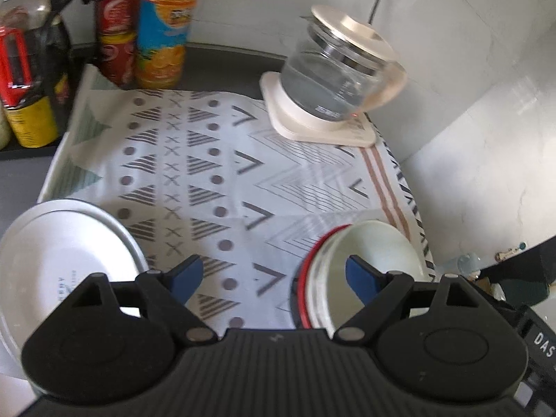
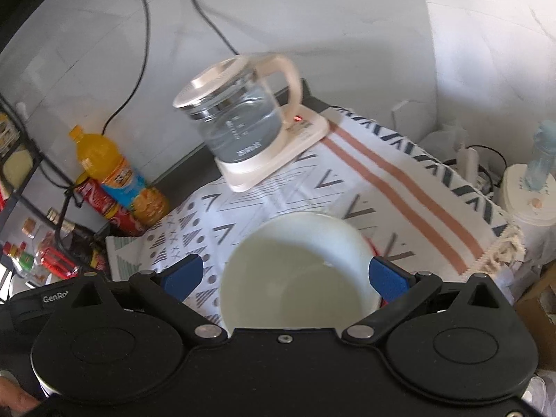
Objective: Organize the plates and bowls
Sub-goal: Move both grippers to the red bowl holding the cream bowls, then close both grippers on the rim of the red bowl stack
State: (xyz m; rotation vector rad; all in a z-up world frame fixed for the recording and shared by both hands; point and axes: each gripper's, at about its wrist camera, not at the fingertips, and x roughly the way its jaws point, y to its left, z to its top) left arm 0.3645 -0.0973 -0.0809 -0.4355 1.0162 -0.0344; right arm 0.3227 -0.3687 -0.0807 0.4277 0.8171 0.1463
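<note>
Setting: Grey countertop (image 1: 222,66) against a pale marbled wall, covered in the middle by a white cloth (image 1: 208,180) printed with grey triangles, dots, crosses and chevrons; two salmon stripes are seen near its right edge.
Left gripper (image 1: 274,274): Seen low over the cloth with jaws spread wide; blue fingertips (image 1: 186,274) are held apart and nothing is gripped between them.
Plate (image 1: 66,243): A white plate is laid at the near left of the cloth, partly hidden behind the left claw.
Bowl (image 1: 368,260): A white bowl with a red band under its rim is set at the near right of the cloth, its rim just behind the left gripper's right fingertip; contact cannot be told.
Right gripper (image 2: 286,276): Jaws are held wide, one blue fingertip (image 2: 387,278) at either side of the bowl (image 2: 299,271); whether the pads are pressed against it cannot be told.
Kettle (image 1: 337,73): A glass kettle with a cream lid and handle is stood on its cream base at the far right of the cloth, water visible inside.
Far left: An orange drink bottle (image 1: 165,31) and a red cola bottle (image 1: 116,24) are stood together beyond the cloth, with further bottles crowded on a rack beside them.
Wall: Dark cables (image 2: 146,34) are run down behind the kettle.
</note>
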